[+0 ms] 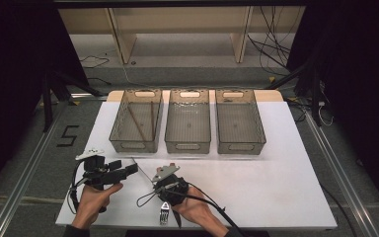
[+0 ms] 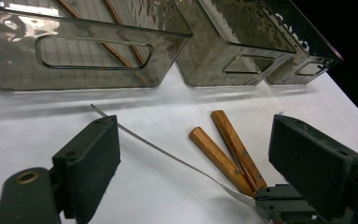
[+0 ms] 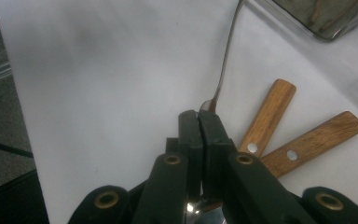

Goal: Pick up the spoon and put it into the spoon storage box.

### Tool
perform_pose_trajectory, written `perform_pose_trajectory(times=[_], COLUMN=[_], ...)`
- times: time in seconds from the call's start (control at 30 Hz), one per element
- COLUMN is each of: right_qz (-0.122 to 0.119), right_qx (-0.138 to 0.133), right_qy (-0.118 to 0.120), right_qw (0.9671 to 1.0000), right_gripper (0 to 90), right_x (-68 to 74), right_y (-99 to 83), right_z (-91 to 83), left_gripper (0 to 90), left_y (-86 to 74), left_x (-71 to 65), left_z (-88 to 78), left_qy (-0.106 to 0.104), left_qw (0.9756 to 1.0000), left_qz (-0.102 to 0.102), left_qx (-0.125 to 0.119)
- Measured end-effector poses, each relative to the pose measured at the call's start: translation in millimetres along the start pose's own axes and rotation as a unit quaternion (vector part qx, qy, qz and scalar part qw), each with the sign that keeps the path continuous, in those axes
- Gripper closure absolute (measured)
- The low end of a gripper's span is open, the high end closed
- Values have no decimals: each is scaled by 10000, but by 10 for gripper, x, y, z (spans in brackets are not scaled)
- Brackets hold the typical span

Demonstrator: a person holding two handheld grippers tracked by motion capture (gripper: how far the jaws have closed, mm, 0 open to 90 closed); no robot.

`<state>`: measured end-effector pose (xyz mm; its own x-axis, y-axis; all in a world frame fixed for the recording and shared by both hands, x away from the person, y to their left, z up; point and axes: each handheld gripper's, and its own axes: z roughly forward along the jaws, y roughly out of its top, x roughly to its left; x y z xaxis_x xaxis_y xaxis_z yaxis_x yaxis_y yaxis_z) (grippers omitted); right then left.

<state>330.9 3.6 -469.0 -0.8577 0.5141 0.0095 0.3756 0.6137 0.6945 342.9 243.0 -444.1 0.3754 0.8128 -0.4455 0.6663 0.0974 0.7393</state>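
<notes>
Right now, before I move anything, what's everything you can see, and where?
bins: three, smoky clear plastic, side by side at the table's far edge
sticks: two, brown, thin, in the left bin
spoon: one, silver, thin handle stretching over the table, bowl end between the right gripper's jaws
wooden handles: two, brown, riveted, lying beside the spoon
fork: one, silver, near table edge
table: one, white
left gripper: black, open, beside the spoon
right gripper: black, shut on the spoon
hands: two, at the near edge
</notes>
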Motion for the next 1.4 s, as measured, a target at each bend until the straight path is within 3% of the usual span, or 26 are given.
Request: perform_pose_trajectory(times=[0.27, 0.57, 0.93, 1.17, 1.4], right_qz=[77, 65, 98, 296, 572], right_qx=[-218, -406, -684, -926, -1129], right_qy=[184, 221, 25, -158, -480], right_qw=[9996, 9989, 9976, 9951, 9908], right_gripper=[896, 896, 896, 896, 896], right_x=[-43, -59, -228, -398, -673], right_y=[11, -2, -23, 7, 96], right_z=[-138, -348, -722, -900, -995], left_gripper=[161, 162, 161, 161, 159], left_y=[6, 22, 18, -12, -40], left_x=[-2, 6, -21, -48, -54], left_z=[-9, -54, -59, -23, 4], left_qy=[15, -19, -93, -97, -142], left_qw=[10000, 9999, 9996, 9993, 9990], left_qz=[-12, -16, 73, 223, 307], left_qx=[-29, -142, -251, -283, -295])
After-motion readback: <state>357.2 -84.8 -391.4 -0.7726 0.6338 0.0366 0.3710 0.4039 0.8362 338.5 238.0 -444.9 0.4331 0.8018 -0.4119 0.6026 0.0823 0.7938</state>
